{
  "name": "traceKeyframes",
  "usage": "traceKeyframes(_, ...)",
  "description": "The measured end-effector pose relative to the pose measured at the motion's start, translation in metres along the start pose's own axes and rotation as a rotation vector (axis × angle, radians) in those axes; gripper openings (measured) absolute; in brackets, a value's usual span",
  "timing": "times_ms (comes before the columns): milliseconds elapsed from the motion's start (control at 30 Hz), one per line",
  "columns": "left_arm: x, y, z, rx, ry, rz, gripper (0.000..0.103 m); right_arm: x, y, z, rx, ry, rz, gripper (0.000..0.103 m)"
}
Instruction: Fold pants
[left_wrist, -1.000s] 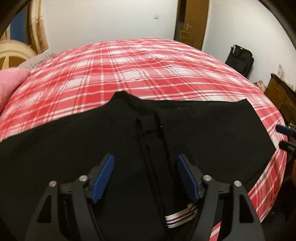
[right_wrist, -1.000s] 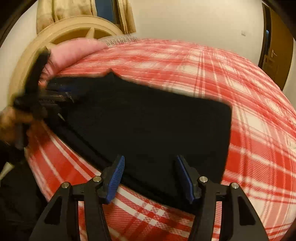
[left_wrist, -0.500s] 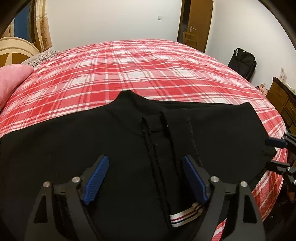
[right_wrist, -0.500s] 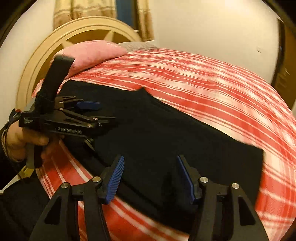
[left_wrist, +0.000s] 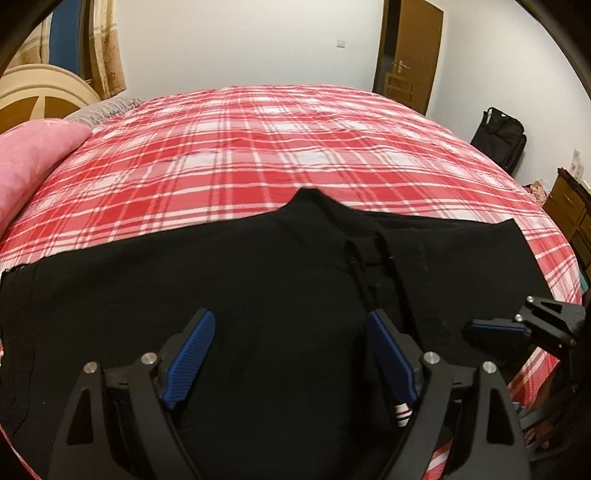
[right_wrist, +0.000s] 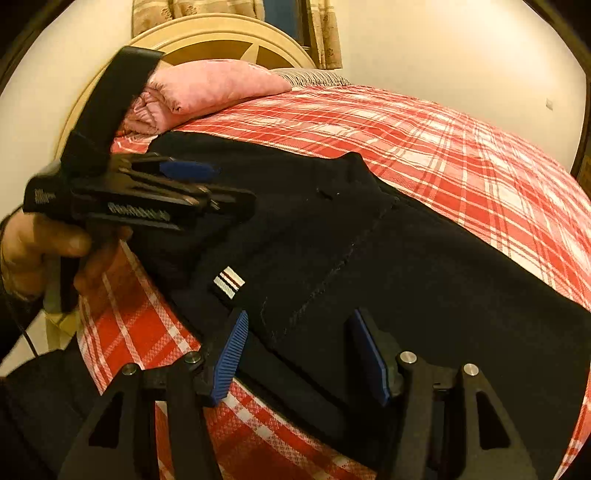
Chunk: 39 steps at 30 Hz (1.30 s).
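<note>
Ahead, black pants near the bed's edge, both hand-held grippers apart, left jaws opening.

White lettering on the left gripper body is too blurred to read; no other text is visible.

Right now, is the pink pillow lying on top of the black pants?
No, the pink pillow lies by the headboard on the plaid bedspread, apart from the black pants.
</note>
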<state>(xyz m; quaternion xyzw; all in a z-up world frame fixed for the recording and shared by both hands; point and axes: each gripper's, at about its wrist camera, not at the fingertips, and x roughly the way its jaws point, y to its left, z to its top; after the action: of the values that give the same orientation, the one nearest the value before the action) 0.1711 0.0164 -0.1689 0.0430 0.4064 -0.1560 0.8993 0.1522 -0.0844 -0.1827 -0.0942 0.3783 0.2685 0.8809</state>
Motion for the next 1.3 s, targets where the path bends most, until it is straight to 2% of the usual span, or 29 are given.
traceKeyframes(133,-0.008,0.012,-0.005,0.011,-0.006,0.028,0.087,0.003,0.004,0.001,-0.008,-0.002,-0.013,0.065)
traceKeyframes(300,-0.027,0.054,-0.015,-0.028,-0.011,0.121,0.087,0.005,0.003,0.005,-0.006,-0.004,-0.027,0.066)
traceKeyframes(333,-0.034,0.067,-0.017,-0.044,-0.016,0.132,0.089,0.004,0.003,0.004,-0.004,-0.007,-0.027,0.066)
traceKeyframes(367,-0.04,0.075,-0.018,-0.057,-0.025,0.108,0.093,0.004,0.003,0.003,-0.003,-0.01,-0.027,0.066)
traceKeyframes(467,-0.066,0.102,-0.023,-0.081,-0.084,0.23,0.093,0.004,0.003,0.003,-0.003,-0.015,-0.031,0.066)
traceKeyframes(533,-0.086,0.119,-0.027,-0.101,-0.113,0.167,0.093,0.001,0.003,0.003,0.006,-0.019,-0.032,0.066)
traceKeyframes(567,-0.094,0.127,-0.03,-0.119,-0.127,0.162,0.093,-0.001,0.003,0.003,0.015,-0.023,-0.03,0.066)
traceKeyframes(667,-0.1,0.15,-0.039,-0.111,-0.118,0.299,0.094,-0.009,0.0,0.001,0.035,-0.043,-0.026,0.066)
traceKeyframes(733,-0.095,0.171,-0.047,-0.141,-0.096,0.353,0.094,-0.014,-0.003,-0.001,0.042,-0.056,-0.03,0.066)
traceKeyframes(800,-0.084,0.189,-0.054,-0.203,-0.069,0.344,0.093,-0.019,-0.006,-0.001,0.055,-0.07,-0.035,0.066)
traceKeyframes(867,-0.073,0.205,-0.059,-0.274,-0.047,0.293,0.092,-0.023,-0.009,-0.001,0.069,-0.083,-0.038,0.066)
traceKeyframes(1067,-0.058,0.224,-0.068,-0.45,-0.078,0.123,0.087,-0.024,-0.013,0.0,0.094,-0.09,-0.041,0.066)
traceKeyframes(1133,-0.059,0.222,-0.07,-0.452,-0.095,0.112,0.086,-0.024,-0.011,-0.001,0.092,-0.093,-0.038,0.066)
traceKeyframes(1200,-0.058,0.216,-0.067,-0.435,-0.096,0.104,0.078,-0.024,-0.008,-0.001,0.086,-0.095,-0.033,0.066)
traceKeyframes(1267,-0.06,0.213,-0.068,-0.44,-0.101,0.054,0.067,-0.025,-0.005,-0.001,0.073,-0.098,-0.034,0.066)
traceKeyframes(1300,-0.06,0.211,-0.069,-0.441,-0.099,0.034,0.067,-0.025,-0.003,-0.001,0.07,-0.1,-0.035,0.066)
